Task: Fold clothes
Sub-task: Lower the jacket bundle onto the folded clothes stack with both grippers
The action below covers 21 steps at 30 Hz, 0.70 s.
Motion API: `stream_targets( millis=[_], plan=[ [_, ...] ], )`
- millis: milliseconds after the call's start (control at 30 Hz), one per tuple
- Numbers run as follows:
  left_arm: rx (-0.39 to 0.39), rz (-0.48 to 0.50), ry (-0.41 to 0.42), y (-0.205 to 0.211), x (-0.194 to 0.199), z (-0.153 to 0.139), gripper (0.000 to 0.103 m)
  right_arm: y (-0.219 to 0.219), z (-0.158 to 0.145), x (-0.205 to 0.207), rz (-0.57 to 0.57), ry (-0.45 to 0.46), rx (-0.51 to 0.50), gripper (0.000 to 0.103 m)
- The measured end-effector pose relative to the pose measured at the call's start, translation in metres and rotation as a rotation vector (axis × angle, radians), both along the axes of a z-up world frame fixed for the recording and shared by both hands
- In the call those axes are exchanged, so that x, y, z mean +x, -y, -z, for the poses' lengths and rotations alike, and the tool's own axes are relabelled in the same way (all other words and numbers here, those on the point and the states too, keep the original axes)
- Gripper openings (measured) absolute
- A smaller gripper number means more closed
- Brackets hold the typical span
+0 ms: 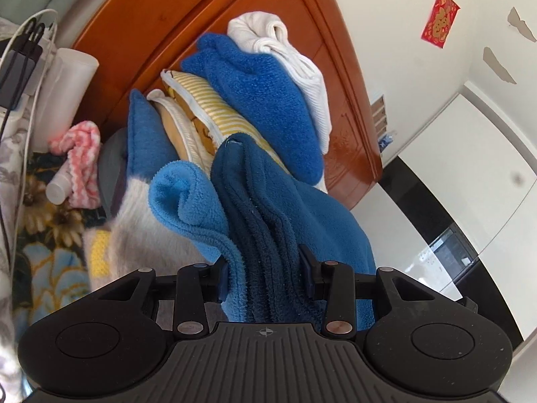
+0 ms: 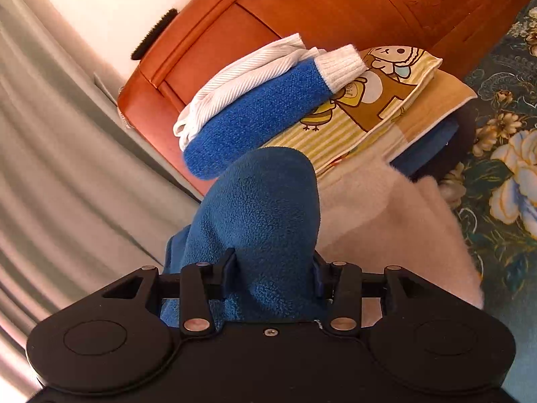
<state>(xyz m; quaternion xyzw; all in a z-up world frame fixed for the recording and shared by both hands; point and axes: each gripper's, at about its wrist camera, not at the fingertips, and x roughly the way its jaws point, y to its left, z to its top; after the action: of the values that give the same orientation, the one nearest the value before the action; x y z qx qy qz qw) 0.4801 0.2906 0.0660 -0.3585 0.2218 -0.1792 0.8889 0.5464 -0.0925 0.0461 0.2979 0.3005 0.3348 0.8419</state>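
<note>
My left gripper is shut on a thick bunch of blue fleece garment, dark and lighter blue folds running forward from between the fingers. My right gripper is shut on another part of the same blue fleece, which bulges up over the fingers. Beyond lies a pile of clothes: a royal-blue fuzzy piece, a white ribbed knit, a yellow striped cartoon-print piece and a pale fluffy garment.
An orange wooden headboard stands behind the pile. A floral bedspread lies under it. A pink-and-white cloth, a white bottle and chargers with cables are at left. Grey curtain hangs at left.
</note>
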Motion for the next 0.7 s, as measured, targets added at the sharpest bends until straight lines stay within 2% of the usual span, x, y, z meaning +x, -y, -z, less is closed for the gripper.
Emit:
stream_targets(
  millis=[133, 267, 400, 467, 533, 567, 600, 700],
  plan=[
    [-0.014, -0.010, -0.022, 0.002, 0.023, 0.020, 0.036, -0.001, 0.013, 0.034, 0.016, -0.010, -0.011, 0.045],
    [-0.005, -0.008, -0.019, -0.001, 0.029, 0.038, 0.039, -0.003, 0.038, 0.051, 0.027, -0.055, -0.028, 0.046],
    [0.047, 0.010, -0.008, 0.001, 0.030, 0.038, 0.042, 0.003, 0.060, 0.052, 0.033, -0.071, 0.009, 0.048],
    [0.044, 0.008, -0.014, 0.002, 0.030, 0.036, 0.042, 0.004, 0.065, 0.051, 0.043, -0.074, 0.019, 0.049],
    [0.050, 0.011, -0.026, 0.001, 0.029, 0.032, 0.042, 0.004, 0.064, 0.049, 0.050, -0.077, 0.024, 0.049],
    [0.059, 0.015, -0.032, 0.001, 0.028, 0.029, 0.043, 0.004, 0.061, 0.048, 0.051, -0.077, 0.018, 0.054],
    [0.074, 0.021, -0.037, 0.000, 0.026, 0.026, 0.043, 0.003, 0.056, 0.047, 0.052, -0.076, 0.001, 0.057],
    [0.143, 0.031, -0.034, -0.002, 0.019, 0.012, 0.042, 0.005, 0.038, 0.041, 0.059, -0.050, -0.084, 0.058]
  ],
)
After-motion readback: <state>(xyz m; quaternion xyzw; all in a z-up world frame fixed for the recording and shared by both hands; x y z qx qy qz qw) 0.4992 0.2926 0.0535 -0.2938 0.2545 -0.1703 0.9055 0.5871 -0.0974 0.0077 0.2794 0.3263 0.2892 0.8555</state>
